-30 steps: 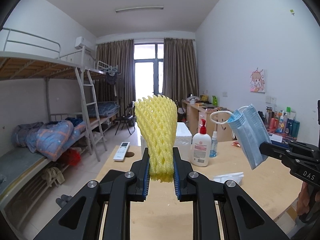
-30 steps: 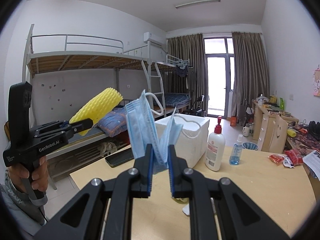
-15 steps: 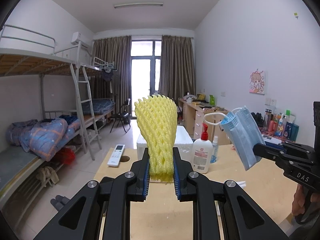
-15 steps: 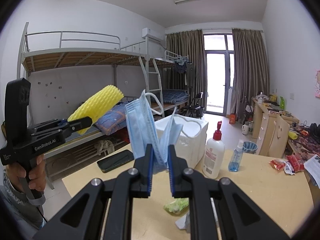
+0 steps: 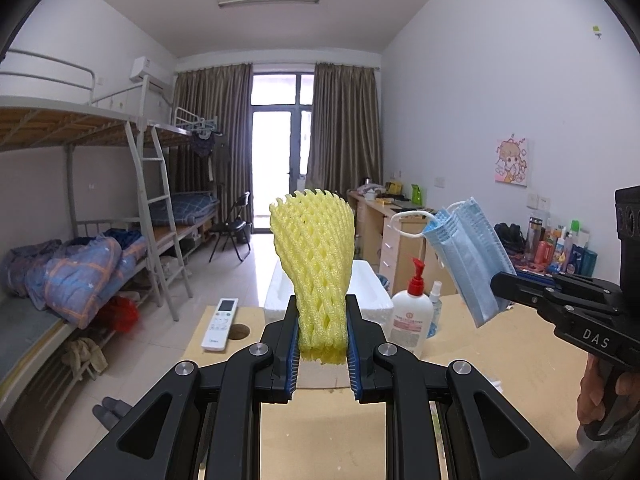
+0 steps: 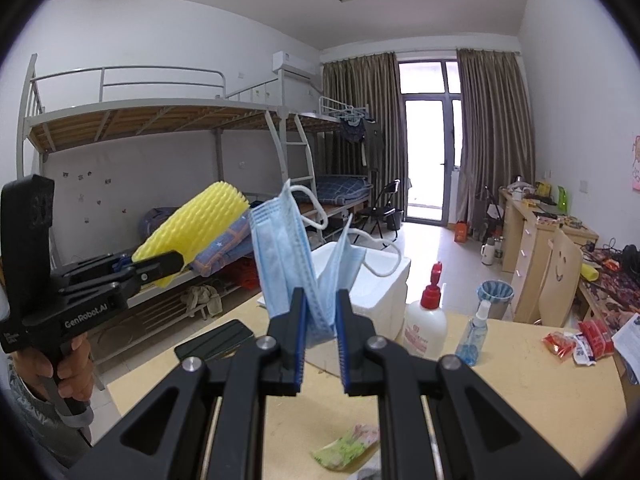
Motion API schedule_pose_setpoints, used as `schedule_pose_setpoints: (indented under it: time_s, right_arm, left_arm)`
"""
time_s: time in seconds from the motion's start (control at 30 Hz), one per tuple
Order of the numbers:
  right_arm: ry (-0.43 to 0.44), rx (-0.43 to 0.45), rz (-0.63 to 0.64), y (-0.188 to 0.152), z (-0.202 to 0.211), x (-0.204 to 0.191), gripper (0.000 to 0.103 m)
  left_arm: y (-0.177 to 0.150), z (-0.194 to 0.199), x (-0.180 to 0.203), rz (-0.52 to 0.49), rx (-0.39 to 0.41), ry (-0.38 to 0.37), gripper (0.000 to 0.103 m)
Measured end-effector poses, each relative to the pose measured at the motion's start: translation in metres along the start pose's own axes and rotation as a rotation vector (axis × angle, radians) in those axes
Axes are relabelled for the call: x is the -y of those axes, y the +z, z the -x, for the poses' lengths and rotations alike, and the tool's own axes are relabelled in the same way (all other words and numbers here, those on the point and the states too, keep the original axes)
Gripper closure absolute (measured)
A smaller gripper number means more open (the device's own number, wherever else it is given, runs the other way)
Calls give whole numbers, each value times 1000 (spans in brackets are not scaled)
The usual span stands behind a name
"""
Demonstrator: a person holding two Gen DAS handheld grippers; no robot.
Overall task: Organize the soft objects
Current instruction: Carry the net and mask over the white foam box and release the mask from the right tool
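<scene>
My left gripper (image 5: 322, 344) is shut on the foot of a yellow foam fruit net (image 5: 314, 260), which stands upright above its jaws. My right gripper (image 6: 320, 336) is shut on a stack of blue face masks (image 6: 288, 256) whose white ear loops hang free. Both are held in the air above the wooden table (image 5: 320, 428). In the left wrist view the right gripper (image 5: 496, 284) and the masks (image 5: 472, 256) show at the right. In the right wrist view the left gripper (image 6: 176, 258) and the net (image 6: 196, 228) show at the left. A white foam box (image 6: 368, 280) stands open on the table behind them.
On the table stand a lotion pump bottle (image 5: 412, 316), a small blue spray bottle (image 6: 476, 332), a white remote (image 5: 220, 324) beside a round cable hole, a dark phone (image 6: 216, 344), a green packet (image 6: 348, 446) and snack packets (image 6: 580, 342). Bunk beds line the left wall; desks the right.
Both grippers have drawn back and slightly up from the table with their loads, so the box and bottles look smaller and farther away. Neither grip has changed.
</scene>
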State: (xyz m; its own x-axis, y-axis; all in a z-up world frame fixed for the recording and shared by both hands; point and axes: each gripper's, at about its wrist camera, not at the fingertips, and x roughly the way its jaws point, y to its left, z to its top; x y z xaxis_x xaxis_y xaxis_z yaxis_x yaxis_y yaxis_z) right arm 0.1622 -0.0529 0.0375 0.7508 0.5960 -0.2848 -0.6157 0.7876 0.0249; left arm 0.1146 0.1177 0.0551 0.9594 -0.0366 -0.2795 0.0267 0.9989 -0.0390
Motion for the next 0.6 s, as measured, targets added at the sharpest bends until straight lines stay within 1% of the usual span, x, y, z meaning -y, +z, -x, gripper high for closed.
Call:
schedule_pose_setpoints:
  time_s: [0.2,0.3,0.6]
  right_arm:
    - [-14,-16,-8,10,-20,5,86]
    - [-18,-22,-2,14,-29,5,86]
    - [-23,-64,40,22,-59,6,86]
  left_arm:
    - [10,-20,-3,8,-20,-14,82]
    - [14,-32,-3,9,-37,-39,82]
    - [18,-67,-10,5,-69,-38,82]
